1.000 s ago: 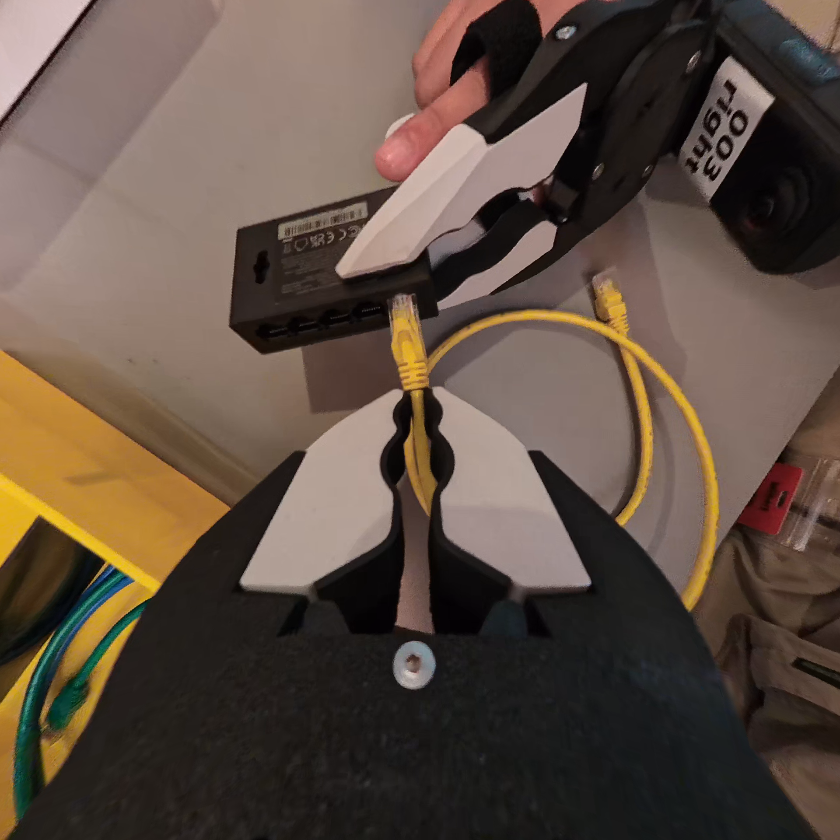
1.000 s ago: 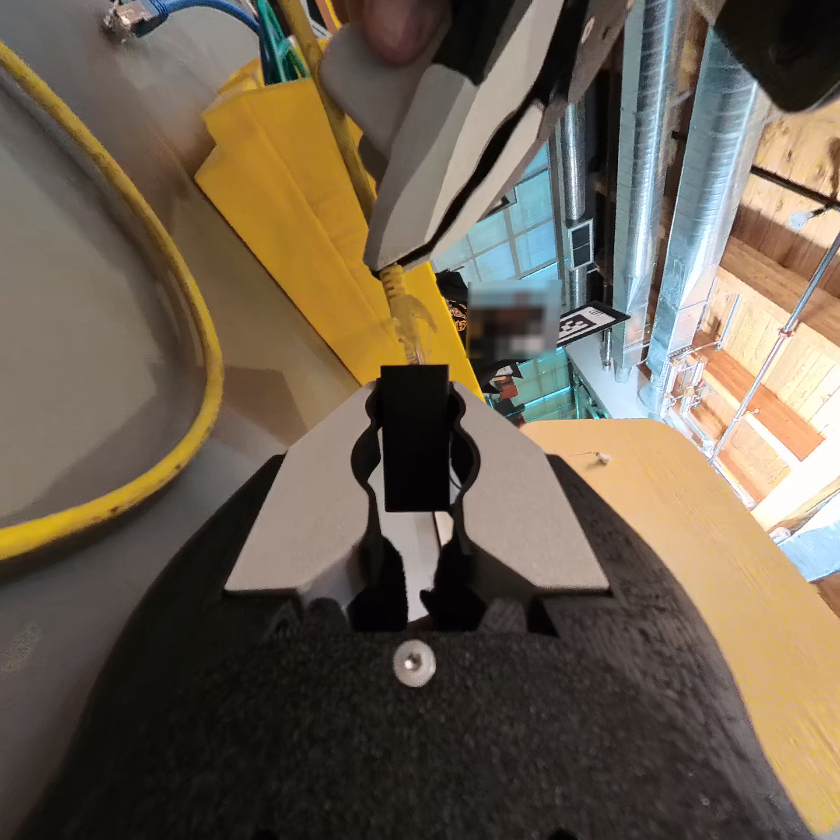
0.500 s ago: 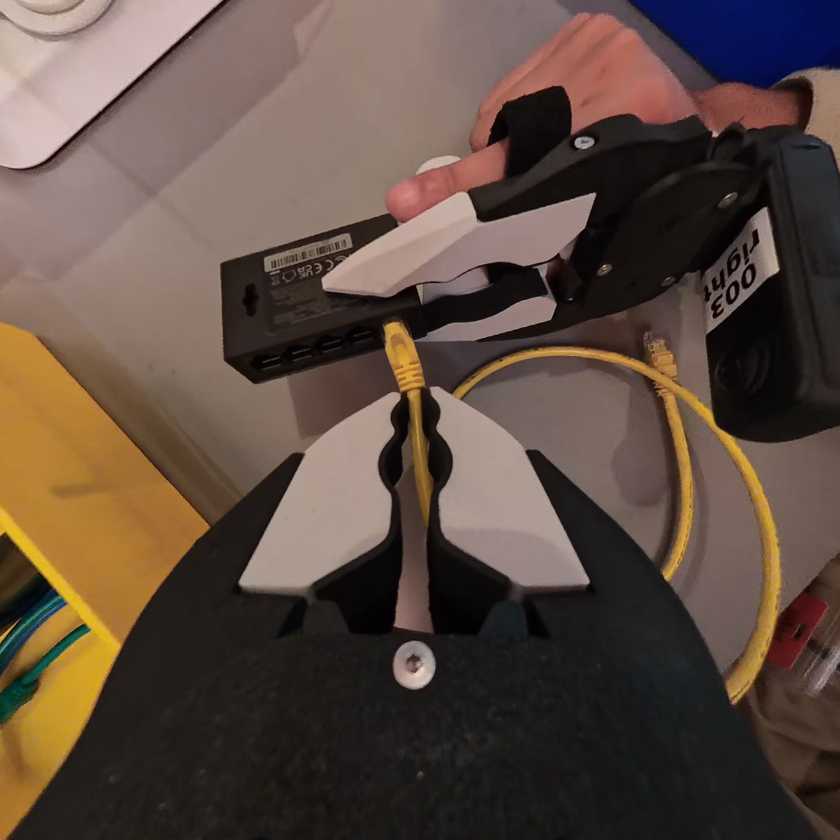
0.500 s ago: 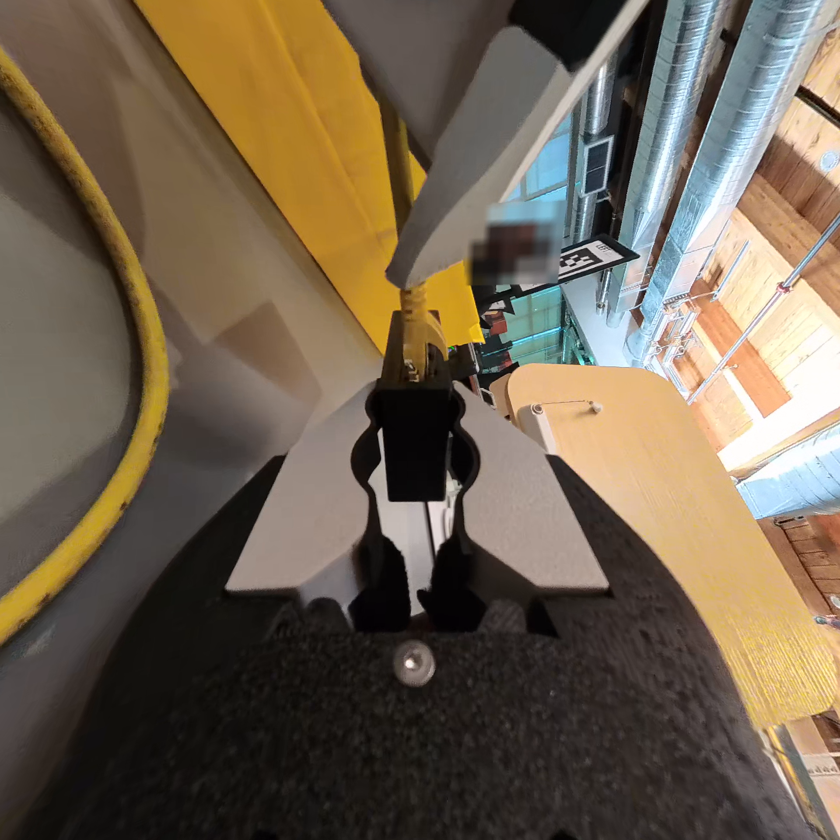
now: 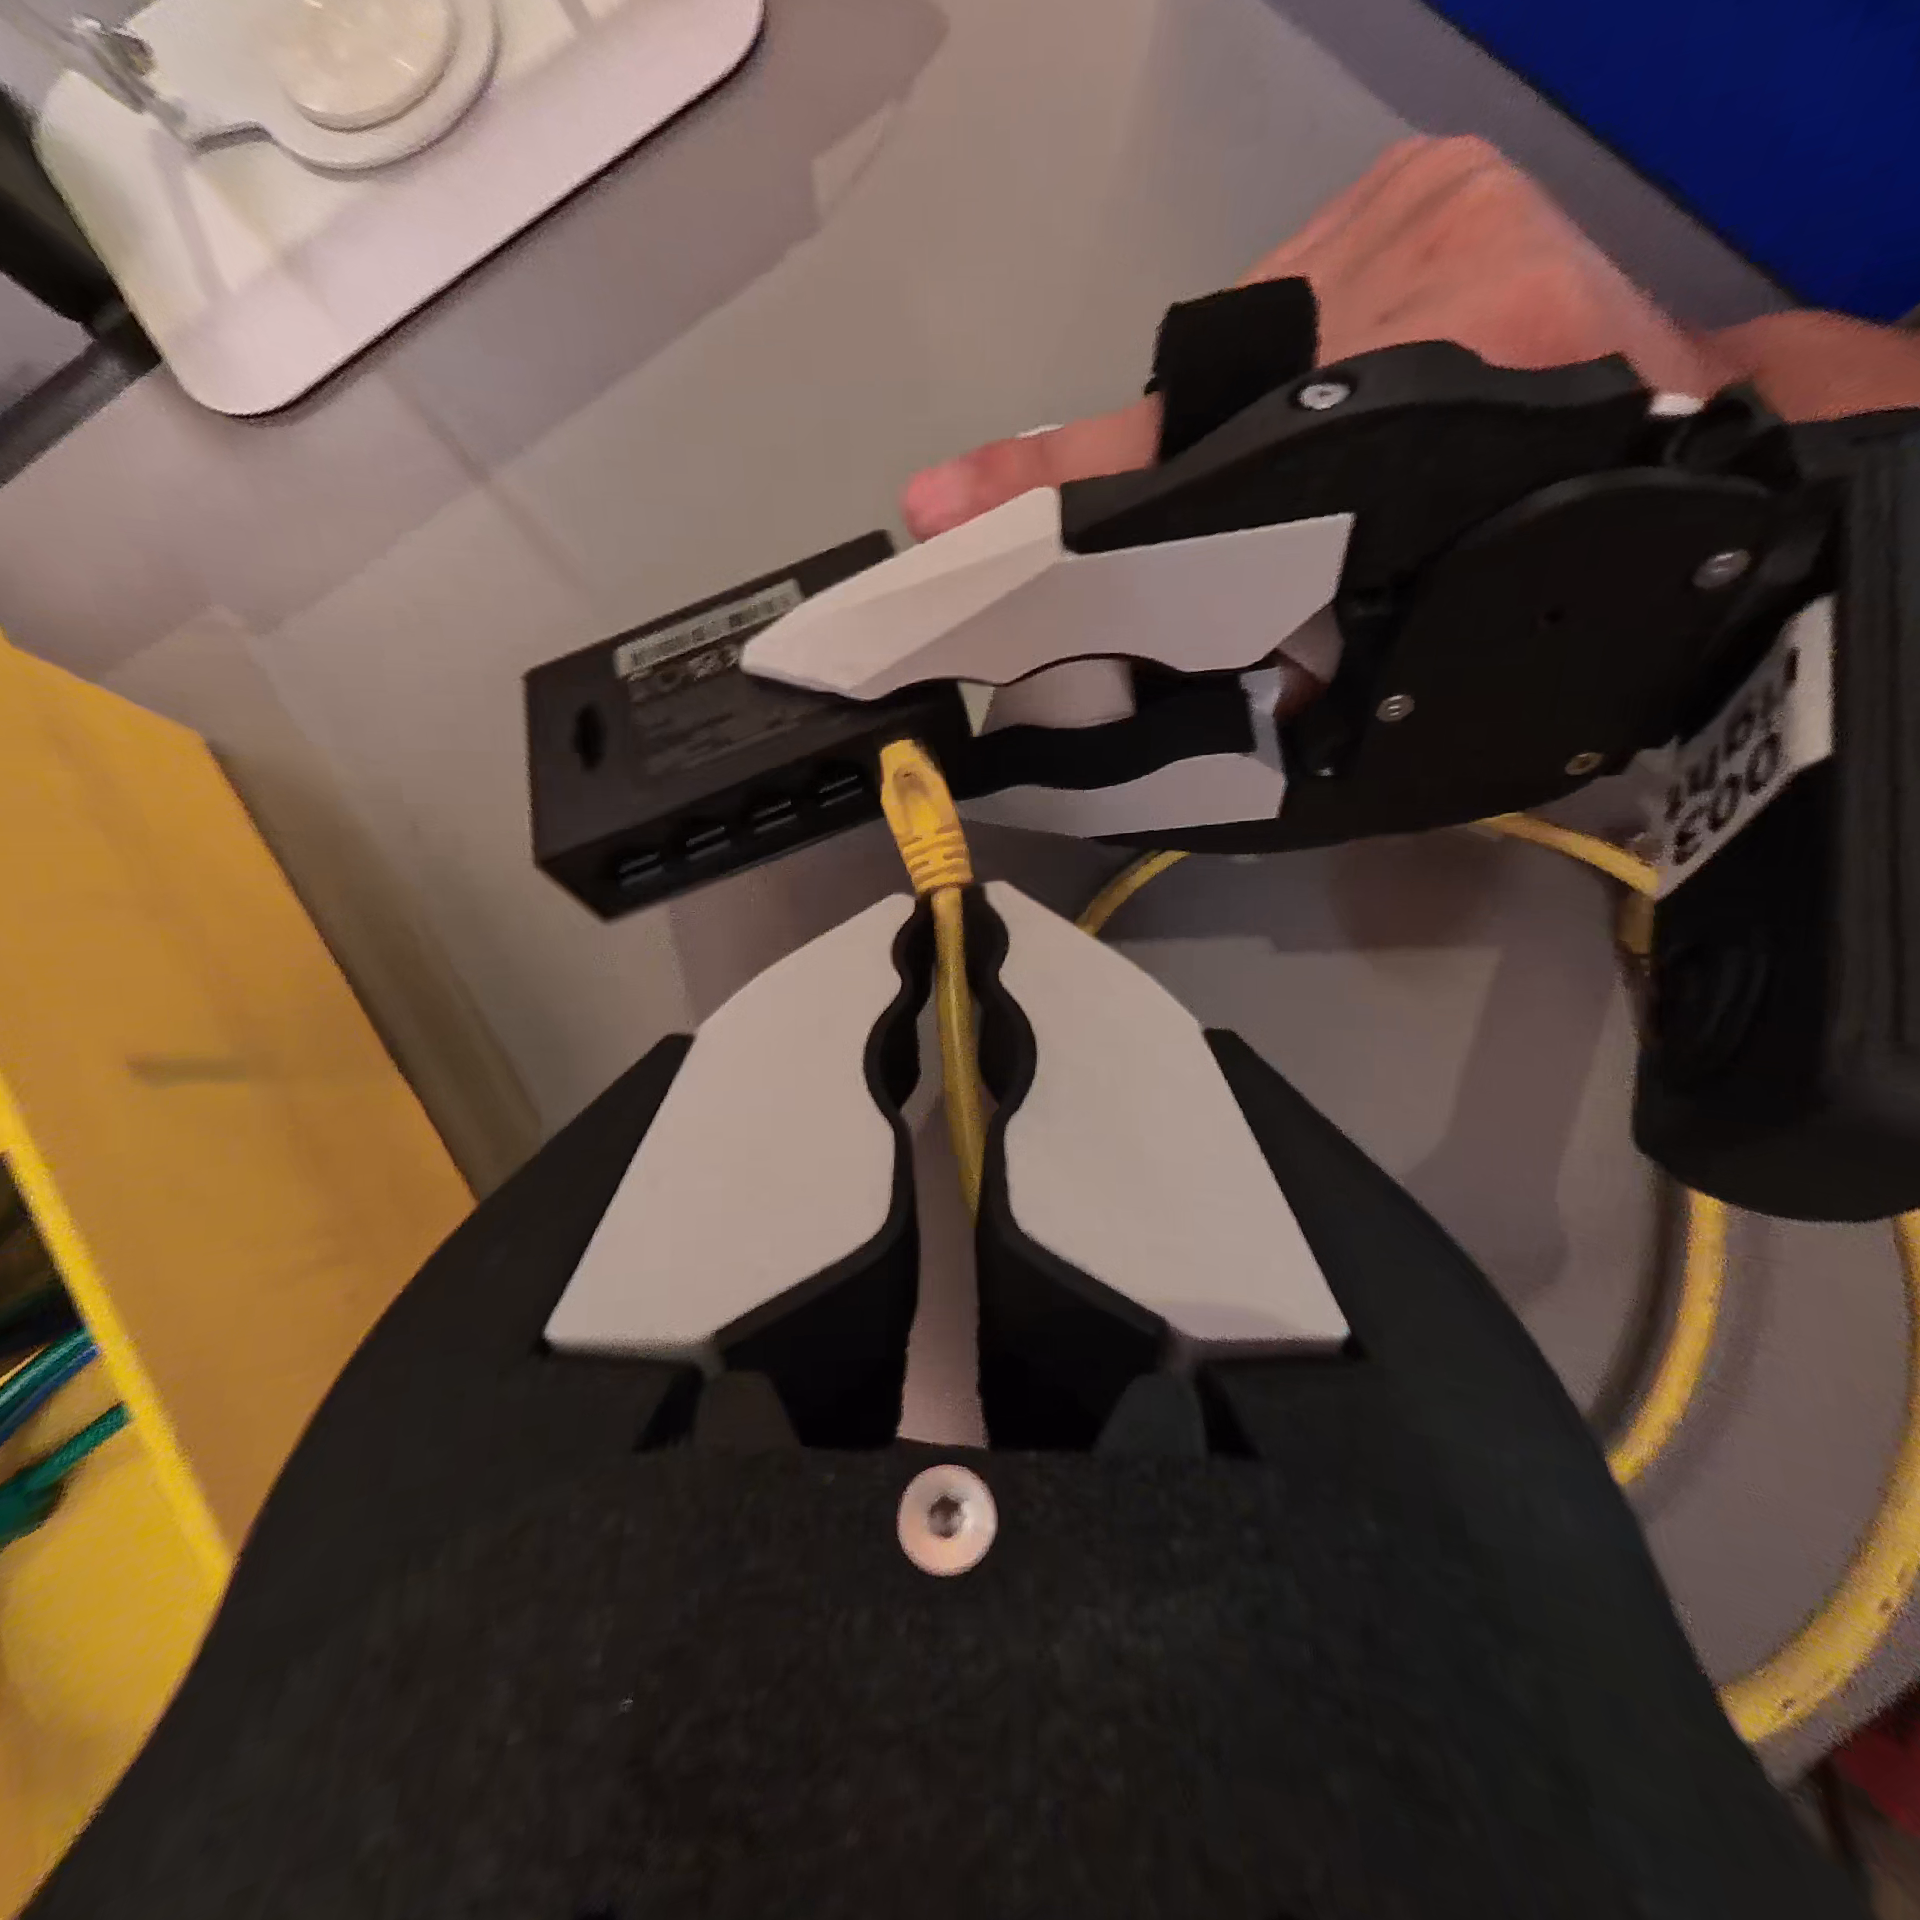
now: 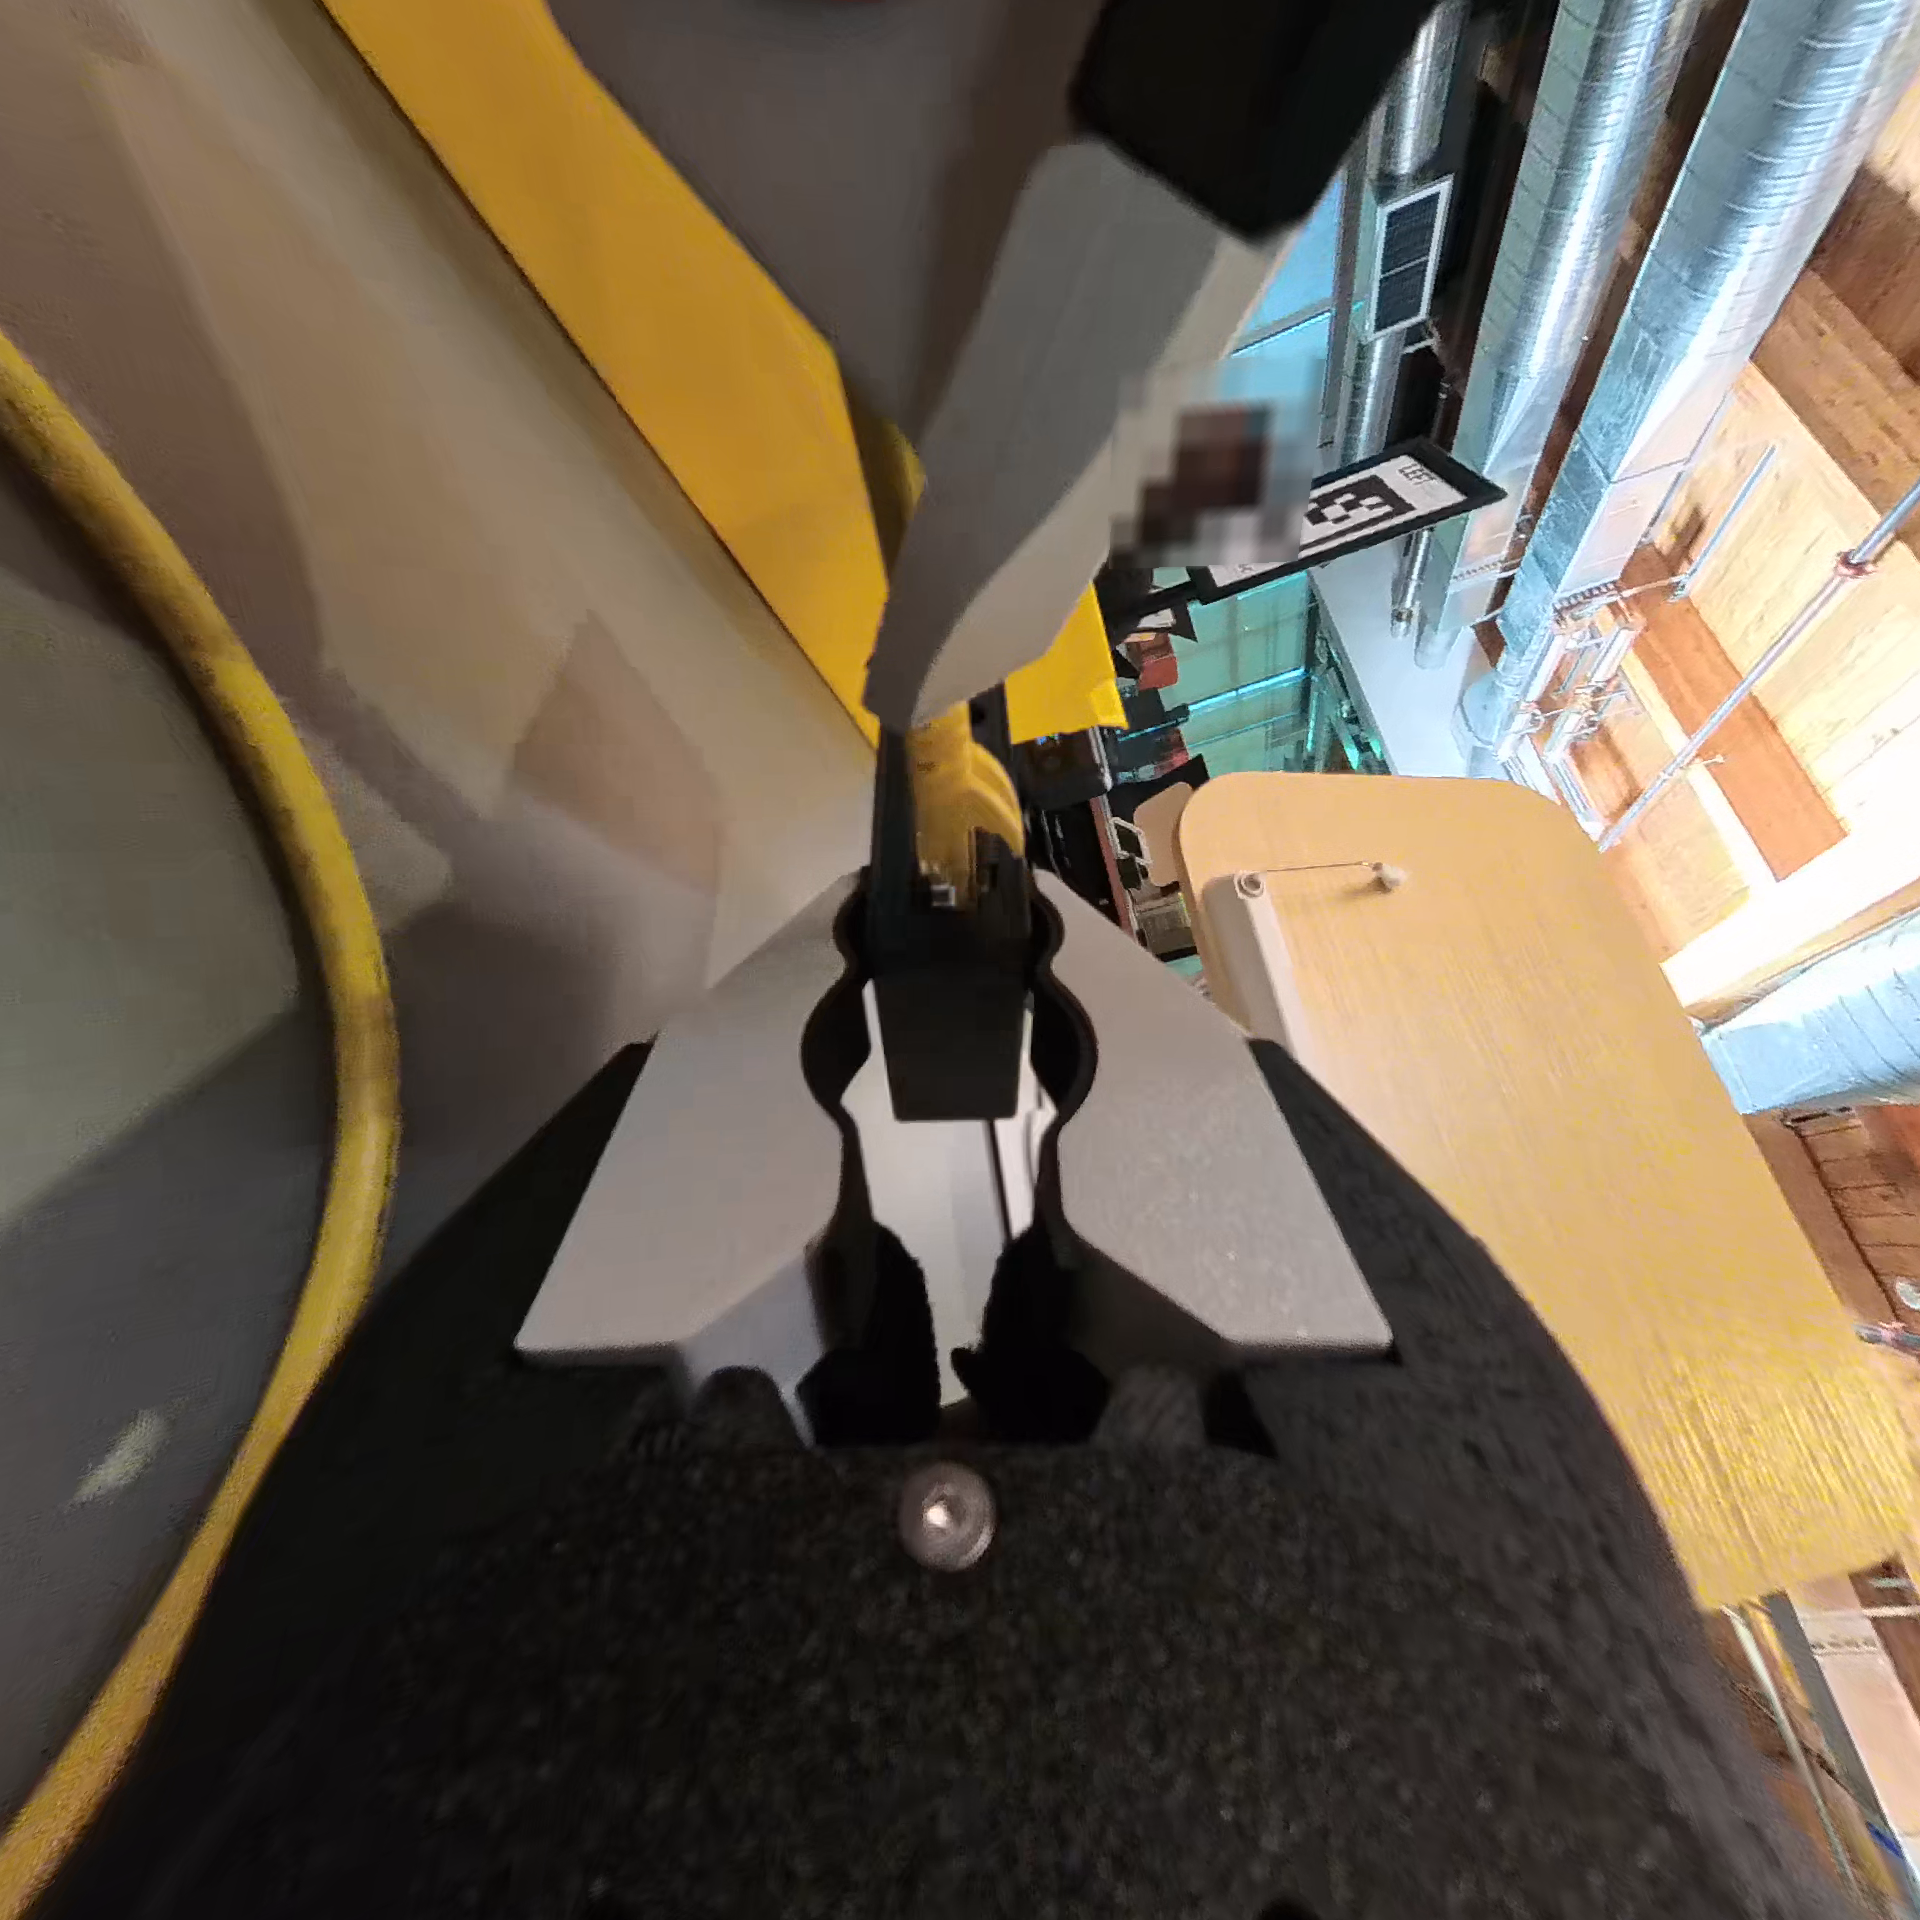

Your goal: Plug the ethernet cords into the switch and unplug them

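The black switch (image 5: 665, 769) is held off the grey table, its row of ports facing me in the left wrist view. My right gripper (image 5: 862, 707) is shut on the switch's right end; in the right wrist view the switch (image 6: 945, 1018) sits end-on between its fingers. My left gripper (image 5: 948, 904) is shut on the yellow ethernet cord (image 5: 961, 1029) just behind its plug (image 5: 920, 810). The plug sits in the rightmost port. The rest of the cord loops on the table at the right (image 5: 1694, 1340) and shows in the right wrist view (image 6: 353, 977).
A yellow bin (image 5: 125, 1039) with green and blue cords (image 5: 52, 1382) stands at the left. A white tray (image 5: 395, 156) lies at the far left of the table. A person's hand (image 5: 1403, 270) holds the right gripper. A wooden tabletop (image 6: 1507, 1143) shows beyond.
The yellow plug has moved forward from just below the switch into its rightmost port. Both grippers have come closer together, and the views have swung a little.
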